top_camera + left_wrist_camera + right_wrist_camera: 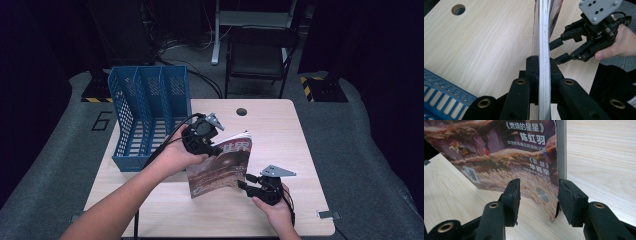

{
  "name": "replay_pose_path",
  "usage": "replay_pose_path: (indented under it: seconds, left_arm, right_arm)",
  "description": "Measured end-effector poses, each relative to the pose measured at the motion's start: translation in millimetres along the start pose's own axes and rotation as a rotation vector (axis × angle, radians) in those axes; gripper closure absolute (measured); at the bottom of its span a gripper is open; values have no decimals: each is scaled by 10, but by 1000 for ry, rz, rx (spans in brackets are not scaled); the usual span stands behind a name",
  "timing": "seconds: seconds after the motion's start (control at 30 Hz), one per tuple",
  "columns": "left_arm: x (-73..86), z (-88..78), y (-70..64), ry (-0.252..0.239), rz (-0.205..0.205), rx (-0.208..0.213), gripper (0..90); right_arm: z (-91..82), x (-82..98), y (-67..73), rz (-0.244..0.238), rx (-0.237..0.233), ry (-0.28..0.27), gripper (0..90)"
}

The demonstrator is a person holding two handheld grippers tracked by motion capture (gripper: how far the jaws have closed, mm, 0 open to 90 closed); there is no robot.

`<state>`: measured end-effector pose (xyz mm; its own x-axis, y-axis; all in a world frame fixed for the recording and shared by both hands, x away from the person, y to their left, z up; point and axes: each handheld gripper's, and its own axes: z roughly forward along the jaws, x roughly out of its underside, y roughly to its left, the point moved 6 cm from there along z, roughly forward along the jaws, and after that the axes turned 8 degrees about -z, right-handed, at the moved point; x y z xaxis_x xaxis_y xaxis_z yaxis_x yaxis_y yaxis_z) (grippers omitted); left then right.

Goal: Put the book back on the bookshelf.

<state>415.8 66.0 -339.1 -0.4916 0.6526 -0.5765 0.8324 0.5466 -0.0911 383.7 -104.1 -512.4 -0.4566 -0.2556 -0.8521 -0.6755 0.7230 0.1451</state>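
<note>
1 magazine (222, 167) upright in the clamped left claw (216, 149).

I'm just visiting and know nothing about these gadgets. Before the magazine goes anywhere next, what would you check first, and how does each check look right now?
1. Left gripper clamped on the magazine: ok, both pads press its edge in the left gripper view.
2. Right gripper free of the magazine: ok, its jaws stand open around the lower corner with a gap on each side.
3. Magazine upright: ok, it stands on edge on the table, slightly tilted.
4. File rack slots free: ok for what shows; the slot bottoms cannot be told.
5. Path from magazine to rack: ok, bare tabletop lies between them.
6. Left gripper's cable clear of the rack: cannot tell.
</note>
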Motion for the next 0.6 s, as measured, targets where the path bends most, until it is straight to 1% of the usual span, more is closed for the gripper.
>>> replay_pose_path:
  seconds: [0.13, 0.27, 0.37, 0.43, 0.47, 0.6]
  left_arm:
    - [-10, 7, 22, -5, -12, -9, 838]
    - [-10, 3, 33, -2, -17, -3, 838]
    - [-19, 3, 36, -3, -18, -3, 839]
    - [-20, 2, 31, 1, -19, 1, 839]
    - [-24, 1, 34, 2, -11, 1, 838]
    - [-27, 6, 24, -4, -18, 4, 839]
  right_arm:
    - [-6, -2, 8, -3, -15, -6, 525]
    - [-7, -2, 8, 1, -17, -4, 525]
    - [-3, 2, -6, -12, -10, 0, 525]
    - [-2, 2, -2, -8, -10, 1, 525]
    - [0, 0, 1, -1, -6, 0, 525]
    - [-2, 1, -1, -1, -6, 1, 525]
